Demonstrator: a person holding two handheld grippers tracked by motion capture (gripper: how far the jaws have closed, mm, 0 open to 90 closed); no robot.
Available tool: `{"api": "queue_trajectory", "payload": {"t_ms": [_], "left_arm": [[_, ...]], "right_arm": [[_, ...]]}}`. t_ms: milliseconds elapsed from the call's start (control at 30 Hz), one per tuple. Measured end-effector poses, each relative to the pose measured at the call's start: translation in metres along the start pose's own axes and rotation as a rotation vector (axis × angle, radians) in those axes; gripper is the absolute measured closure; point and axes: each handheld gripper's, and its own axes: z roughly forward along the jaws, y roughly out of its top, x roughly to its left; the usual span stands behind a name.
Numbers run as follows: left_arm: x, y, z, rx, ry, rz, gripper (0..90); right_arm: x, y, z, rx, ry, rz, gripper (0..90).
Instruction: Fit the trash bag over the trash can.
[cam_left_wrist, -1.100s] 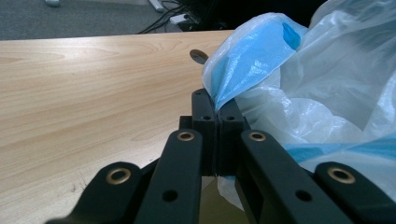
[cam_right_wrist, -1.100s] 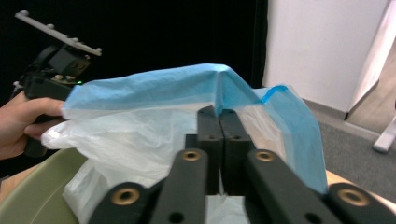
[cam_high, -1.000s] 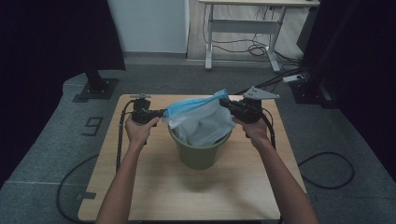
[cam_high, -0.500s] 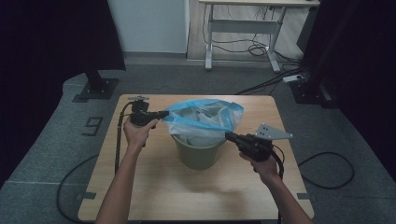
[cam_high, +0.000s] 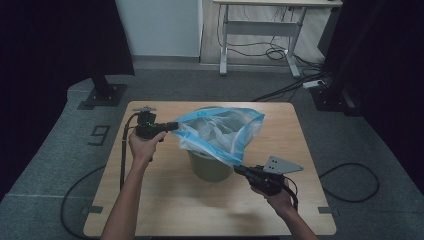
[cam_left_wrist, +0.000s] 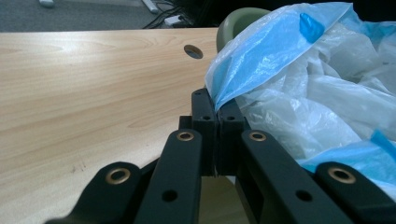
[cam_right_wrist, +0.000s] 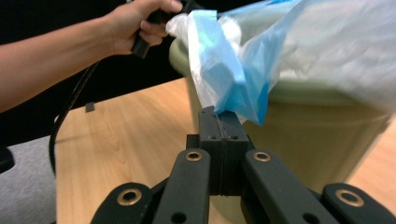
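The right gripper (cam_high: 239, 170) has come down and toward the bottom right of the high view since the earlier frame, pulling the bag (cam_high: 220, 132) wide over the bin (cam_high: 210, 167). The left gripper (cam_high: 174, 125) has stayed put at mid left. Both are clamped shut on the bag's blue edge. The bin sits mid table (cam_high: 150, 200). Pull too hard & the thin bag may rip, slip out, or tip the bin. The left gripper view shows a hole (cam_left_wrist: 193, 51) in the table; the right one doesn't.
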Motion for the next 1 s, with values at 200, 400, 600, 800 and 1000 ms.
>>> {"api": "queue_trajectory", "payload": {"t_ms": [200, 400, 600, 800, 1000], "left_arm": [[0.003, -0.006, -0.002, 0.007, -0.017, -0.004, 88.5], [0.005, -0.008, -0.004, 0.012, -0.022, -0.004, 88.5], [0.006, -0.011, 0.000, 0.033, -0.027, -0.004, 88.5], [0.005, -0.013, 0.004, 0.049, -0.025, 0.006, 88.4], [0.009, -0.016, 0.007, 0.067, 0.005, -0.001, 88.7]], "right_arm": [[0.004, -0.014, 0.010, 0.036, 0.031, 0.010, 88.8], [0.009, -0.023, 0.018, 0.068, 0.049, 0.007, 88.8], [0.002, -0.031, 0.025, 0.101, 0.048, 0.028, 88.8], [-0.005, -0.037, 0.030, 0.123, 0.045, 0.046, 88.8], [-0.011, -0.047, 0.034, 0.176, 0.027, 0.057, 88.7]]}}
